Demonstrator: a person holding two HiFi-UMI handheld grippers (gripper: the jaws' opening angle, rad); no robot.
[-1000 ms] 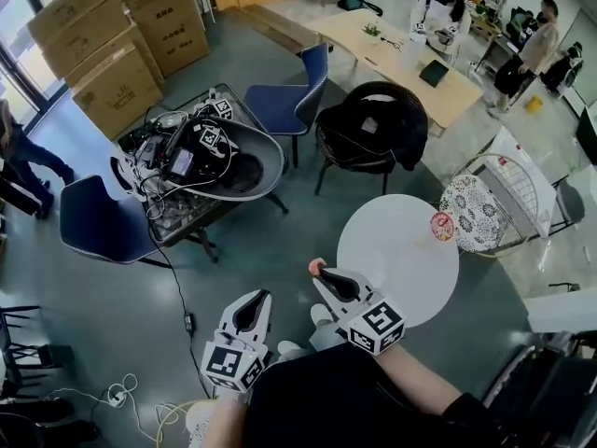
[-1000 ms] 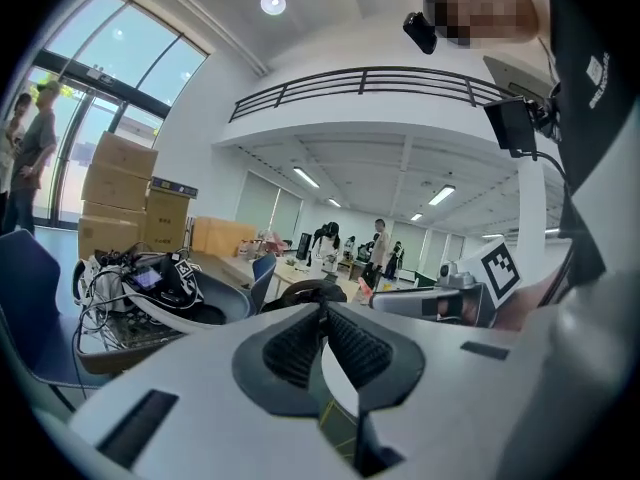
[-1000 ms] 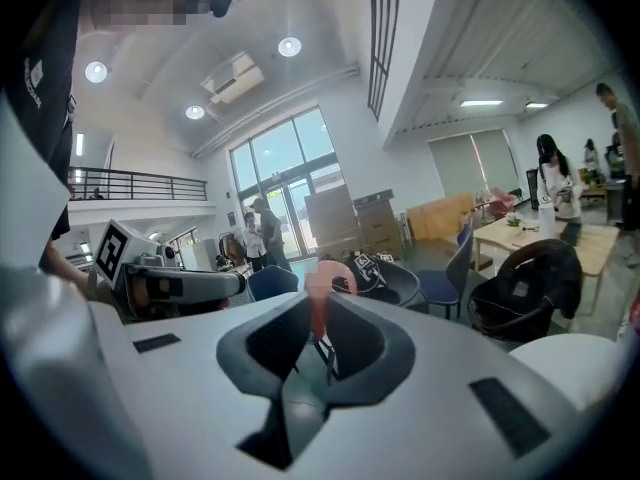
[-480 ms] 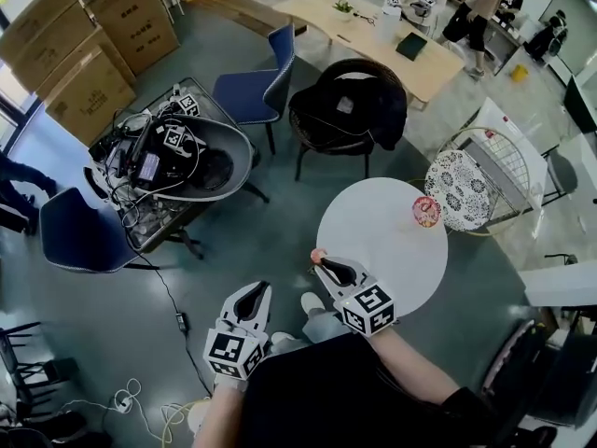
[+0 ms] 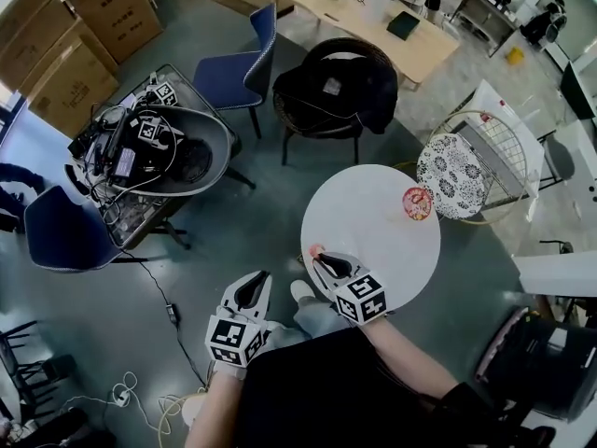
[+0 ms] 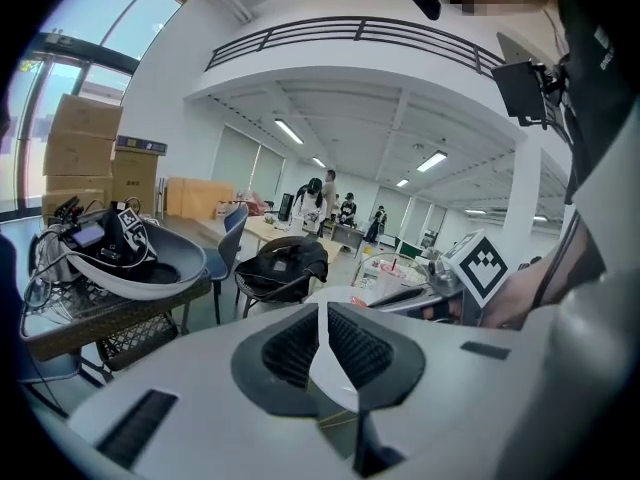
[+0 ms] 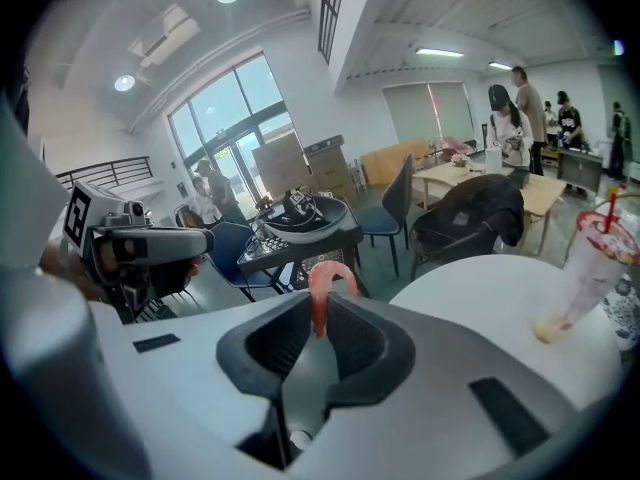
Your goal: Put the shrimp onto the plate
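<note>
A pink shrimp [image 7: 322, 286] sticks up from my right gripper [image 7: 320, 308], which is shut on it. In the head view this right gripper [image 5: 322, 258] holds the shrimp [image 5: 315, 249] over the near left edge of the round white table [image 5: 364, 241]. A small red-patterned plate [image 5: 416, 203] sits at the table's far right; in the right gripper view the plate [image 7: 603, 238] shows at the far right with a small pale lump [image 7: 545, 328] beside it. My left gripper [image 5: 252, 292] hangs left of the table over the floor, shut and empty [image 6: 322, 313].
A black chair with a jacket [image 5: 328, 91] stands beyond the table. A patterned white wire chair [image 5: 466, 171] is at its right. A stand cluttered with cables and devices [image 5: 149, 147] and blue chairs [image 5: 233, 68] are at left. Cables lie on the floor [image 5: 168, 311].
The table has come nearer in the view. My right gripper with the shrimp, earlier short of the table's edge, now reaches over its near left rim. The left gripper stays shut.
</note>
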